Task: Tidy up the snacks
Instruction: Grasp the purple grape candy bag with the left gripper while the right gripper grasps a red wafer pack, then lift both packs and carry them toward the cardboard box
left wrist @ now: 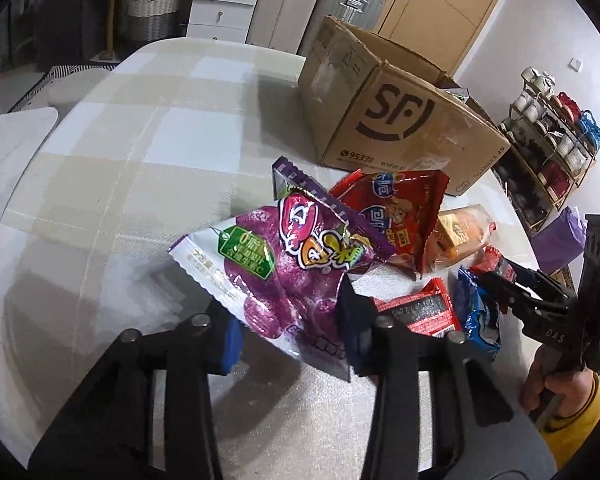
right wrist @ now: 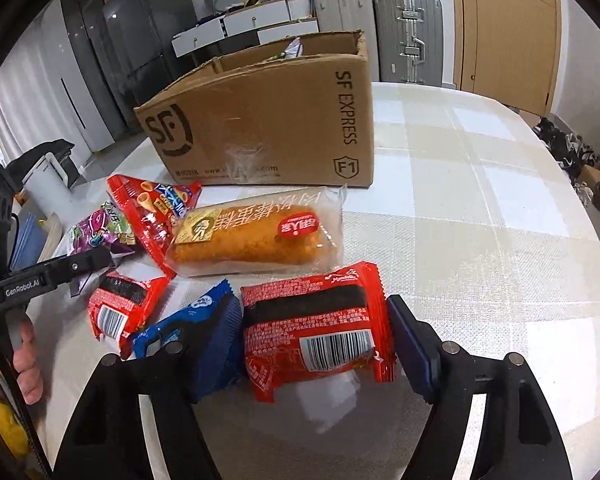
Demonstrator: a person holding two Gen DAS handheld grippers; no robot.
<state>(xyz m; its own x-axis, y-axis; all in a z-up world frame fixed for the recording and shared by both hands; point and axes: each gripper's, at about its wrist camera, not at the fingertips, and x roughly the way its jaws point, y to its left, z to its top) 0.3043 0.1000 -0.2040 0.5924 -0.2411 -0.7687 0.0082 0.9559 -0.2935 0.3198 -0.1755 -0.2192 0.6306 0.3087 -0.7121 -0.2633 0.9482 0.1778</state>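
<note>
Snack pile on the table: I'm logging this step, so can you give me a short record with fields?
left gripper: shut on purple candy bag
right gripper: open around red barcode packet, not clearly pressing it
cardboard box: top open, behind the pile, on the table
loose snacks: cake roll, blue packet, red cone-snack bag, second red packet

I count six snack packs on my table (right wrist: 480, 200): two red wafers (right wrist: 316, 328) (right wrist: 120, 308), one purple candy bag (left wrist: 284, 264), one red cone-snack bag (right wrist: 152, 212), one cake roll (right wrist: 252, 236), one blue pack (right wrist: 192, 328), plus one cardboard box (right wrist: 268, 120).
</note>
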